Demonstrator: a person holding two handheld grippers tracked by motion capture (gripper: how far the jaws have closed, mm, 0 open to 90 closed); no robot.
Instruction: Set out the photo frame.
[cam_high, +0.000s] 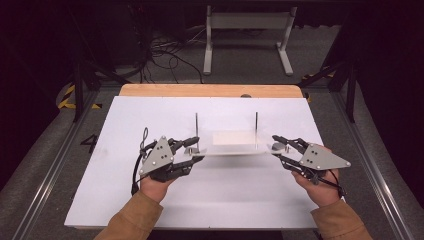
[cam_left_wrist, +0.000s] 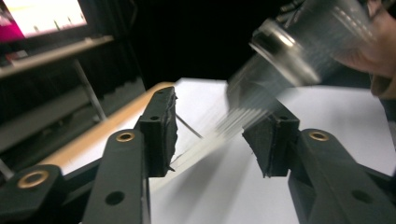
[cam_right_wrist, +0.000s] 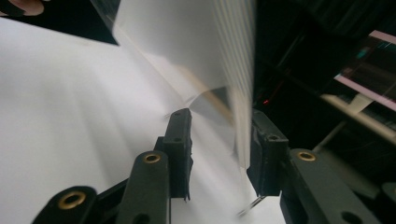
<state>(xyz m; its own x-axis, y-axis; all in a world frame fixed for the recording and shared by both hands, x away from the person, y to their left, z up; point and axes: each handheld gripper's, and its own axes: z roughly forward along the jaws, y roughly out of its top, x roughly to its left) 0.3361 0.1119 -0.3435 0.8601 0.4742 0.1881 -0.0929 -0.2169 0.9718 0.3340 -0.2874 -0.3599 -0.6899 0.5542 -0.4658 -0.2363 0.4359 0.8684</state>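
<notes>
Clear, thin plastic makes up the thing in hand: a see-through tray or rack (cam_high: 235, 149) with two thin upright metal rods (cam_high: 196, 131), lying across the middle of the white table (cam_high: 115, 200). A pale rectangular patch, perhaps a sheet, lies on its flat base between the rods; whether anything else is in it cannot be told.

At the tray's left end, the left gripper (cam_high: 192, 151) has one jaw above the edge and one below. In the left gripper view the jaws stand moderately apart, with the blurred plastic edge (cam_left_wrist: 233, 126) running between them and touching neither pad clearly. At the right end, the right gripper (cam_high: 278, 145) is set the same way; in the right gripper view the translucent sheet (cam_right_wrist: 224, 70) passes between jaws that stand apart, close to the right-hand pad, with no firm pinch to be seen.

By the look of it, the work is at an early stage: both grippers are placed at opposite ends, but the grasp does not seem closed. Closing on the edges, lifting the tray level and carrying it seem to be left.
</notes>
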